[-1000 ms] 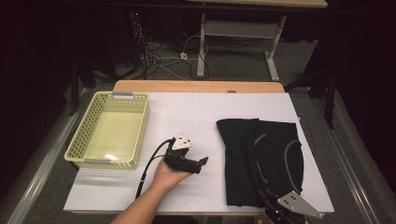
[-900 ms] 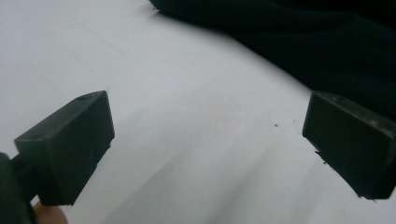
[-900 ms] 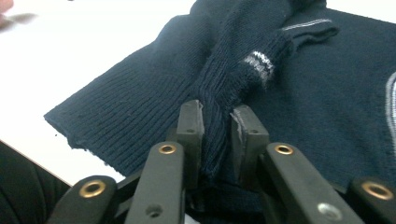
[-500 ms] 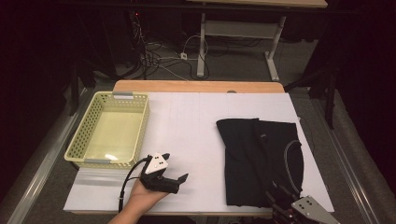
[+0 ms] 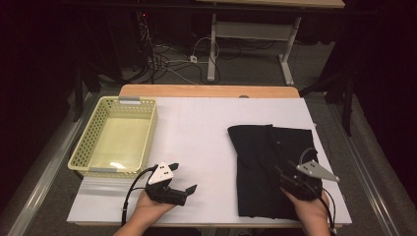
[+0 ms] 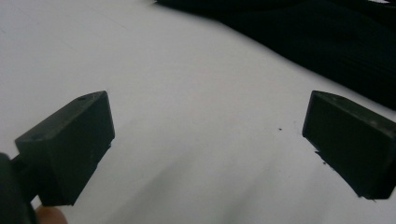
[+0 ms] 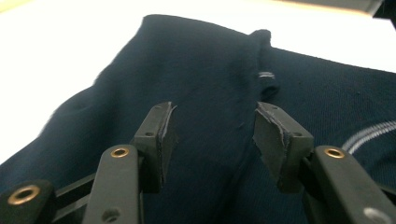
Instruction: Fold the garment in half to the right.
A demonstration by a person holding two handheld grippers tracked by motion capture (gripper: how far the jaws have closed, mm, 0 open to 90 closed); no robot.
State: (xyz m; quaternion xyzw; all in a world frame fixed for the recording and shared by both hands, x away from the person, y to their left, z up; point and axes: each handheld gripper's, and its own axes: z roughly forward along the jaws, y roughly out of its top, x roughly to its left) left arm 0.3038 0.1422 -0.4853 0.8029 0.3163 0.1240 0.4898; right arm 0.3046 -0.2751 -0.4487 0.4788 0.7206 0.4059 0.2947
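Folded dark garment (image 5: 273, 169) lying flat on the right half of the white table (image 5: 201, 142), its near edge close to the table's front edge; in the right gripper view its cloth (image 7: 205, 79) reads as a fine navy knit with a raised fold or seam running away from the camera and pale stripes at the right. The right gripper (image 5: 285, 178) hangs over the garment's near right part, its 2 jaws having just been opening; they now stand parted above the cloth with nothing pinched between the pads (image 7: 163, 130). The left gripper (image 5: 189, 189) rests low over bare table near the front edge, well apart from the garment, its 2 jaws spread wide and empty, as the left gripper view confirms with only white surface between the pads (image 6: 74, 144). A yellow perforated basket (image 5: 82, 147) stands at the table's left, empty. Handling, as judged: the garment is light, limp and compliant, not fragile; it will drape and unfold if lifted from 1 point, and a thin single layer may slip from the pads. The better hold is on a thick part, such as the raised fold or a doubled edge, ideally at 2 spaced points, 1 per gripper, so that the stack keeps its shape.
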